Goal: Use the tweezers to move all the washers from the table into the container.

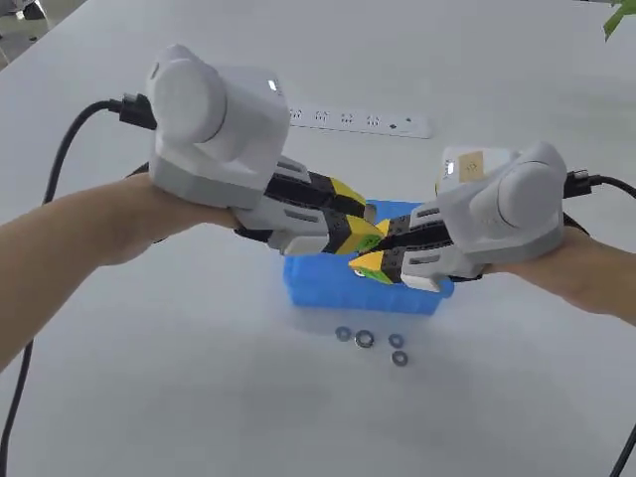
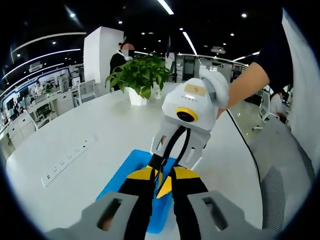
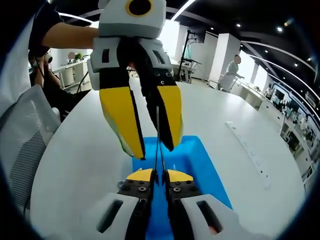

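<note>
tweezers [image 3: 158,135]: a thin dark strip, seen edge-on in the right gripper view; in the head view the fingers hide it.
right gripper [image 3: 159,175]: fingers closed on the near end of the tweezers.
left gripper [image 3: 156,152]: fingers a little apart around the tweezers; i cannot tell if they press it.
container [image 1: 318,286]: blue, under both grippers, its inside mostly covered by them.
washers [image 1: 365,340]: four, on the table [image 1: 199,388] just in front of the container.
power strip [image 1: 358,121]: white, behind the container.

1 power strip [image 1: 360,121] and 1 potted plant [image 2: 140,76] sit on the white table [image 1: 149,397].
</note>
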The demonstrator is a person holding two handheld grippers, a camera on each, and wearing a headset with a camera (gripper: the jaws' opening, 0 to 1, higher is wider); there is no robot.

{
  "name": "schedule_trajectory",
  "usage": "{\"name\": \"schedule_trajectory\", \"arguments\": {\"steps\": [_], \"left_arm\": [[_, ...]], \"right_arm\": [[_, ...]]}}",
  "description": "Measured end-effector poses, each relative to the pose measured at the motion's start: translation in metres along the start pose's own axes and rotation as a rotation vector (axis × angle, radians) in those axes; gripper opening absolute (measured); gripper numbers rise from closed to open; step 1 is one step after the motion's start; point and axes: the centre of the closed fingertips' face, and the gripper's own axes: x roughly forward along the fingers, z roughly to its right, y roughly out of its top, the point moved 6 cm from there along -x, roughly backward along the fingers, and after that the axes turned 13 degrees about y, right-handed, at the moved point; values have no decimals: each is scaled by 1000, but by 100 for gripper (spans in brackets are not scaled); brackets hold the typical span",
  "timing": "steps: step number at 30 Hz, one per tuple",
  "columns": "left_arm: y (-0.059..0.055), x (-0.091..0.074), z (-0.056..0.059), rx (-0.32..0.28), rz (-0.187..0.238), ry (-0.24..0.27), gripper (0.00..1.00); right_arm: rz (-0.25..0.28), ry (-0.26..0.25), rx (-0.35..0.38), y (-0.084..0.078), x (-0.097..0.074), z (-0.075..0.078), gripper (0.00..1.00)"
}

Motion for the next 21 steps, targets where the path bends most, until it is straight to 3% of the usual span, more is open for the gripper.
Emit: {"name": "schedule_trajectory", "arguments": {"steps": [3,9,11,13,21], "left_arm": [[0,0,-2,49,-5,15,9],[-1,-3,-1,84,-21,10,8],[0,-3,-5,139,-21,51,6],[2,-3,-3,115,-12,41,6],[11,-2,-1,156,-1,43,6]], "right_arm": [[-2,7,-8,2,0,-2,10],[-16,13,-19,2,0,-3,10],[-13,5,-17,2,-1,-2,10],[-6,1,-12,4,-1,-1,10],[2,-19,-17,8,-5,0,11]]}}
